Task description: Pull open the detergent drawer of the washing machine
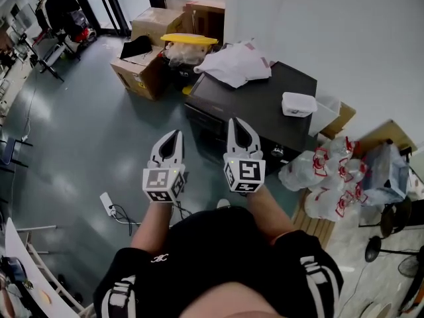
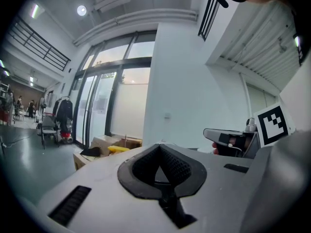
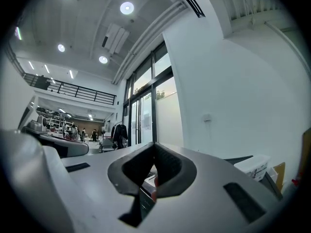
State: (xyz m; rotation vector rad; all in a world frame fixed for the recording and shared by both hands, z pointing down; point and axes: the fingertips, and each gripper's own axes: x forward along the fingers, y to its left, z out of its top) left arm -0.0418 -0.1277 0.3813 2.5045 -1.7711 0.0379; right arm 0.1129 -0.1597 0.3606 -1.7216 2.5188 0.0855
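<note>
Both tools are carried level at chest height, ahead of the person and side by side. This posture suits an approach, not a grasp. The left tool (image 1: 175, 136) has its jaws fully together with nothing between them. The right tool (image 1: 236, 122) is likewise closed and empty.

The washing machine (image 1: 258, 108) is the dark cabinet standing on the floor (image 1: 86, 144) just beyond the tool tips, against the white wall. A white cloth (image 1: 233, 63) and a white tub (image 1: 298, 103) rest on its top. Its front panel faces the person.

The detergent drawer cannot be made out in any view. It probably sits high on that front panel, long axis running front to back, and pulls out toward the person.
</note>
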